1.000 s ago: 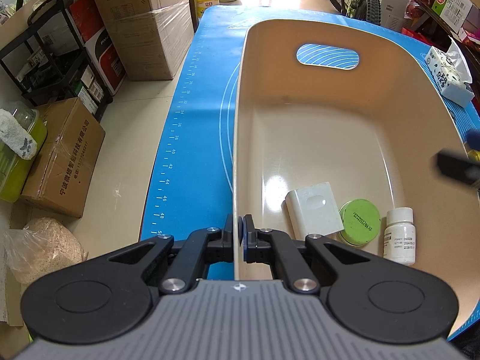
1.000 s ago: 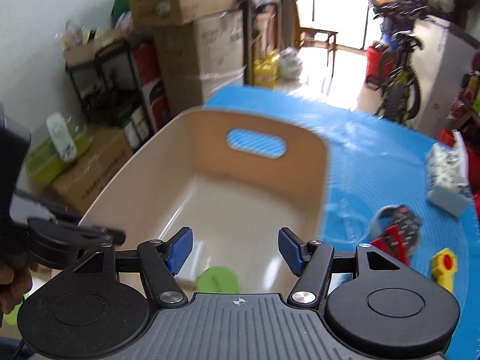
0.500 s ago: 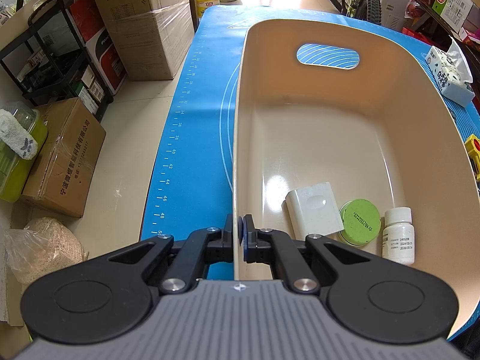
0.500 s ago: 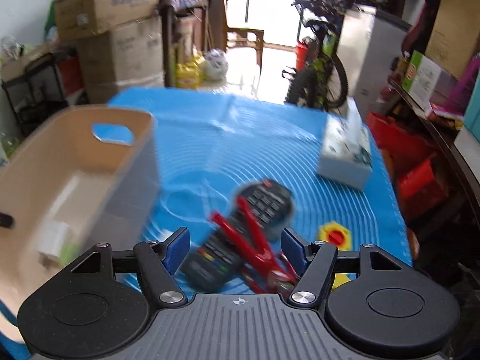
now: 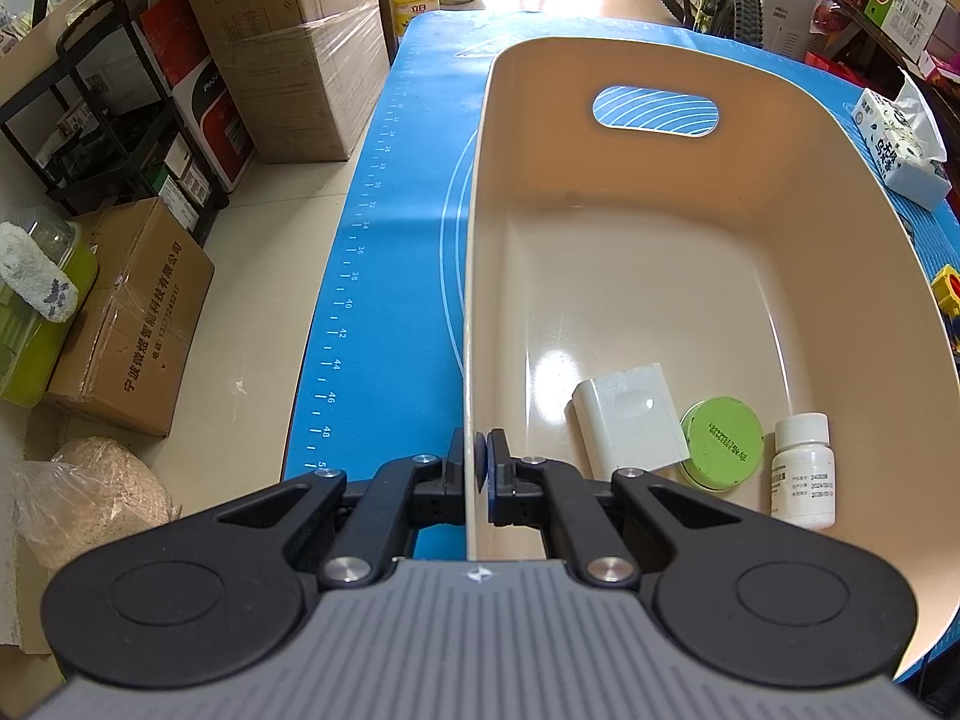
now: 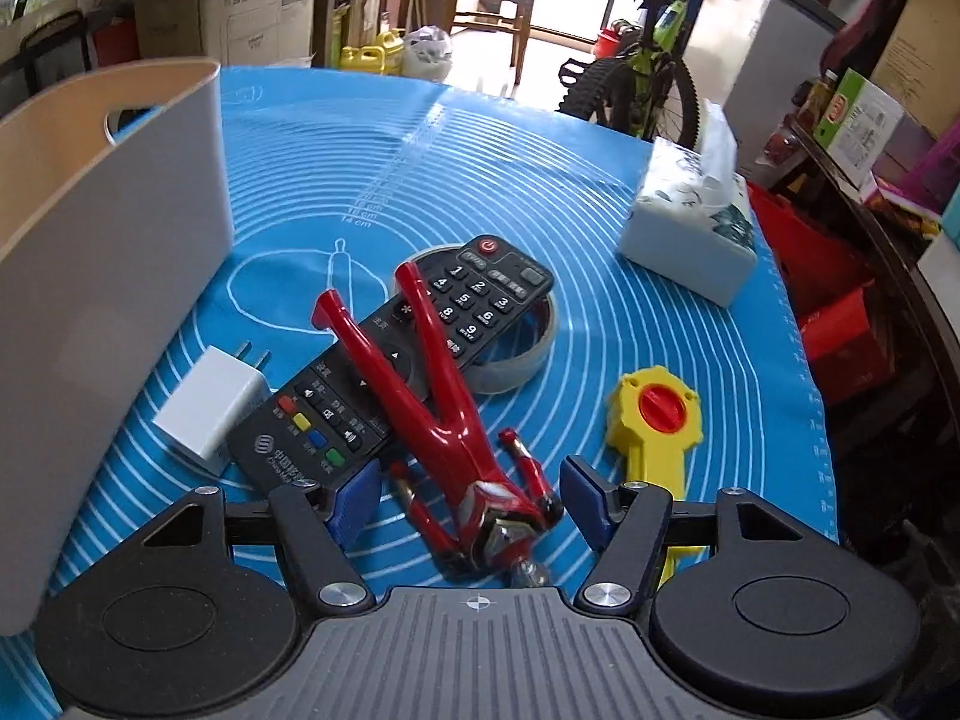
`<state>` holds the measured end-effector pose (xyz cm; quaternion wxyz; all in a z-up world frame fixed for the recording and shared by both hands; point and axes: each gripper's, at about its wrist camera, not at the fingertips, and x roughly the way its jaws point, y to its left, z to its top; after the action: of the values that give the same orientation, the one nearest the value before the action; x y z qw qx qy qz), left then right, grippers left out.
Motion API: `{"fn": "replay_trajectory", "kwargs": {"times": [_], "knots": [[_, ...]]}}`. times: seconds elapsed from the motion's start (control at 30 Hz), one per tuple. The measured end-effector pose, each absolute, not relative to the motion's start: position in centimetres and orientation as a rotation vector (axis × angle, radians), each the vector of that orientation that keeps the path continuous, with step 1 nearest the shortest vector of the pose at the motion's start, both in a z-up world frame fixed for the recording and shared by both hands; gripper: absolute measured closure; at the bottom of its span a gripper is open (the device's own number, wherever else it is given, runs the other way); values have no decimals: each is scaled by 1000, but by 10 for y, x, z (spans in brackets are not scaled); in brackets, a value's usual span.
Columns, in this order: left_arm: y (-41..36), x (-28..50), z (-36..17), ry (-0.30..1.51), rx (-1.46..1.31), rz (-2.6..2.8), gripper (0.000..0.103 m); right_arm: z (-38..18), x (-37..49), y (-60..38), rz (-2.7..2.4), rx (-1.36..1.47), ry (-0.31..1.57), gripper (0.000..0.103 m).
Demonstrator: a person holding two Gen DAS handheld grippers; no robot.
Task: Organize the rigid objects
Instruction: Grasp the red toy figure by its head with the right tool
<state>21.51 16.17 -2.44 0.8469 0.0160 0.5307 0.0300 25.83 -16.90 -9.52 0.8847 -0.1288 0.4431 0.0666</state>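
Note:
My left gripper [image 5: 474, 468] is shut on the near left rim of the beige basket [image 5: 660, 78]. Inside the basket lie a white box [image 5: 630, 420], a green round tin [image 5: 720, 441] and a white pill bottle [image 5: 803, 471]. My right gripper [image 6: 474, 501] is open, its fingers on either side of a red action figure [image 6: 444, 402] that lies across a black remote control [image 6: 408, 360]. A white charger plug [image 6: 213, 402], a grey tape ring [image 6: 528, 354] and a yellow toy with a red knob [image 6: 654, 420] lie on the blue mat [image 6: 456, 162].
A tissue pack [image 6: 690, 234] sits at the mat's far right, and shows in the left wrist view [image 5: 900, 144]. The basket's grey outer wall [image 6: 108, 252] stands left of the right gripper. Cardboard boxes [image 5: 300, 42], a black rack [image 5: 108, 120] and a bicycle [image 6: 648, 78] stand around the table.
My right gripper has swung from above the basket to the right and down over the red figure and remote. The left gripper has not moved.

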Motion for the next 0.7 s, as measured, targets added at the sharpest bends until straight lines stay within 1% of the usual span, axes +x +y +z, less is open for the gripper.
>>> {"fn": "replay_trajectory", "kwargs": {"times": [0.1, 0.13, 0.2, 0.23, 0.33, 0.5, 0.7], "knots": [[162, 215, -24, 1119, 34, 63, 97, -100, 266, -169, 160, -280, 932, 33], [162, 215, -24, 1119, 34, 63, 97, -101, 268, -170, 169, -270, 936, 36], [162, 215, -24, 1119, 34, 64, 97, -100, 269, -171, 191, -258, 932, 44], [162, 215, -24, 1120, 34, 64, 97, -99, 268, -170, 200, -258, 927, 52], [162, 215, -24, 1119, 35, 64, 97, -96, 262, -167, 181, -284, 889, 68], [161, 215, -24, 1119, 35, 64, 97, -88, 251, -169, 177, -261, 869, 69], [161, 215, -24, 1119, 35, 65, 97, -64, 234, -168, 159, -225, 824, 69]]}}
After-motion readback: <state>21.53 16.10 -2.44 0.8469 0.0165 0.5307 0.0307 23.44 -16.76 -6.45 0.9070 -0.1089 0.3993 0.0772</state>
